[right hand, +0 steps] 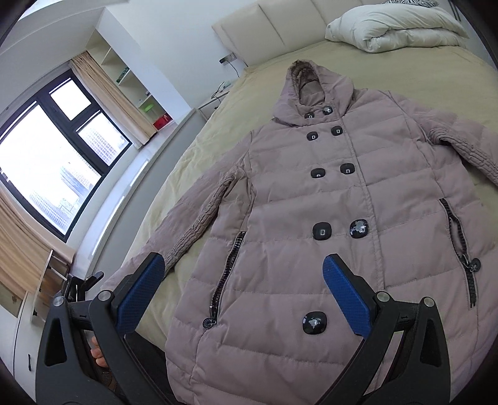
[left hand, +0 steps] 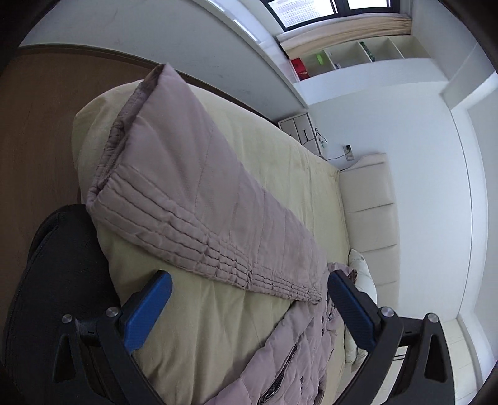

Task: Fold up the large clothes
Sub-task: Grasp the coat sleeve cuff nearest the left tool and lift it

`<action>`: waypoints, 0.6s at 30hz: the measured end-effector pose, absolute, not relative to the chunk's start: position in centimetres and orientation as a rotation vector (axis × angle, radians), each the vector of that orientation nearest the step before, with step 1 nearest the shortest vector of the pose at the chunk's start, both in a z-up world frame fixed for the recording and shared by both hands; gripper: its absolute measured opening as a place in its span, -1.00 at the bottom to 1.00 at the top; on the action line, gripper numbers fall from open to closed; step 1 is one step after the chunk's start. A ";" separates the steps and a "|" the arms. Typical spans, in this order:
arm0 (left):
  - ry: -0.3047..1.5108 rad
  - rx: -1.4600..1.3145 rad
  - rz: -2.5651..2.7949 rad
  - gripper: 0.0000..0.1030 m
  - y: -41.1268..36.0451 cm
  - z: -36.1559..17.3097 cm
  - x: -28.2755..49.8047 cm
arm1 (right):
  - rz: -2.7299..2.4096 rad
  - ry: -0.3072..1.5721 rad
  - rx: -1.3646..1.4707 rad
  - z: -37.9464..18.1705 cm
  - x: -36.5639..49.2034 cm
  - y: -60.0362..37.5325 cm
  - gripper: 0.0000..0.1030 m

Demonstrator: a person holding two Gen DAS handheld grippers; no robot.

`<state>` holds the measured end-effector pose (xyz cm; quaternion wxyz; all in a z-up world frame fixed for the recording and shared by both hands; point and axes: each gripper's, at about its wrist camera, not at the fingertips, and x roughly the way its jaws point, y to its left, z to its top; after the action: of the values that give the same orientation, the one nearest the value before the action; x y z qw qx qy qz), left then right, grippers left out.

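A mauve quilted hooded coat (right hand: 311, 218) lies face up and spread flat on the bed, with black buttons down the front and both sleeves out to the sides. My right gripper (right hand: 242, 271) is open and empty, above the coat's lower front near the hem. In the left wrist view one sleeve (left hand: 193, 193) stretches away across the bed and the coat's body (left hand: 295, 358) lies below it. My left gripper (left hand: 249, 286) is open and empty, just above where that sleeve meets the body.
The bed has a pale yellow cover (right hand: 420, 78) and a cream headboard (right hand: 280, 21). A white folded duvet (right hand: 398, 28) lies by the headboard. A window (right hand: 46, 149), curtains and shelves (right hand: 137, 90) line the left wall. A black chair (left hand: 59, 280) stands by the bed's edge on the wooden floor (left hand: 37, 124).
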<state>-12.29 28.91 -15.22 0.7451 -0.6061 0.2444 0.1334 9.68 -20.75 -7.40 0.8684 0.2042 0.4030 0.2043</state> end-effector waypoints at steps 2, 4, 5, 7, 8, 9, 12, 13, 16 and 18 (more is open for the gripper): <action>0.534 -1.354 0.324 0.90 29.1 -15.7 -12.1 | 0.419 0.860 0.437 -7.7 9.9 -21.1 1.00; 0.519 -1.374 0.350 0.89 29.4 -16.0 -12.3 | 0.410 0.866 0.448 -7.9 9.9 -21.5 1.00; 0.509 -1.375 0.364 0.88 29.4 -16.0 -12.3 | 0.405 0.866 0.449 -7.9 9.9 -21.7 1.00; 0.487 -1.384 0.400 0.86 29.5 -16.1 -12.2 | 0.398 0.866 0.450 -7.9 9.9 -22.0 1.00; 0.475 -1.399 0.416 0.86 29.7 -16.3 -12.4 | 0.399 0.865 0.451 -7.9 9.9 -22.0 1.00; 0.464 -1.414 0.434 0.84 29.8 -16.4 -12.4 | 0.400 0.866 0.452 -7.9 9.9 -22.0 1.00; 0.430 -1.444 0.495 0.82 29.4 -16.6 -11.9 | 0.400 0.860 0.452 -7.8 9.8 -22.0 1.00; 0.422 -1.451 0.509 0.82 29.5 -16.6 -11.8 | 0.401 0.857 0.452 -7.7 9.8 -21.9 1.00; 0.413 -1.464 0.543 0.57 29.7 -16.9 -11.3 | 0.398 0.850 0.453 -7.6 9.7 -22.1 1.00; 0.422 -1.475 0.556 0.29 30.2 -17.0 -11.2 | 0.395 0.849 0.453 -7.6 9.7 -22.1 1.00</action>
<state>-11.17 30.23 -17.01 0.6853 -0.6583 0.1885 0.2479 9.72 -22.11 -7.59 0.8678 0.2164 0.4055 0.1888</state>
